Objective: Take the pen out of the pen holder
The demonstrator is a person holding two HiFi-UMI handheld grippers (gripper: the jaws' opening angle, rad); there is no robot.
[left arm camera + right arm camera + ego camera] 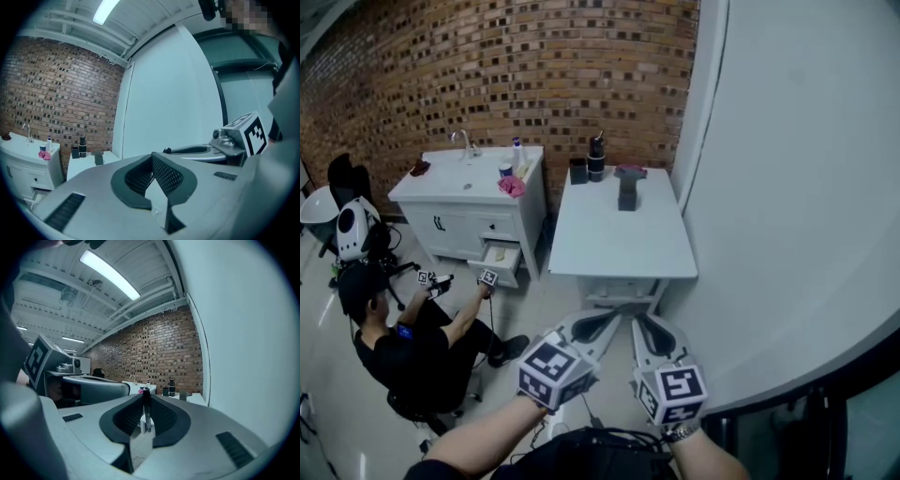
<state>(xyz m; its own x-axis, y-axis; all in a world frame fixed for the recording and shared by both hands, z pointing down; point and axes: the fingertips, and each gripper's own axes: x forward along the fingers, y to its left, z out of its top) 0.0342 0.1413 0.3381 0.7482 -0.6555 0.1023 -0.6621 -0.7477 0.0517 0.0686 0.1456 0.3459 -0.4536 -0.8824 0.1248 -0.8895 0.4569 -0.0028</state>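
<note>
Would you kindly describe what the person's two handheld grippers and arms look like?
Both the left gripper and right gripper have smooth light-grey shells with black, grid-textured pads. Each carries a white cube printed with black square markers. A pale band circles the right wrist; no sleeves cover the forearms.

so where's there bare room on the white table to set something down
The near part of the white table is bare, from its front edge back to the dark stand. The far edge by the brick wall is crowded: black cup, black bottle, then the stand.
</note>
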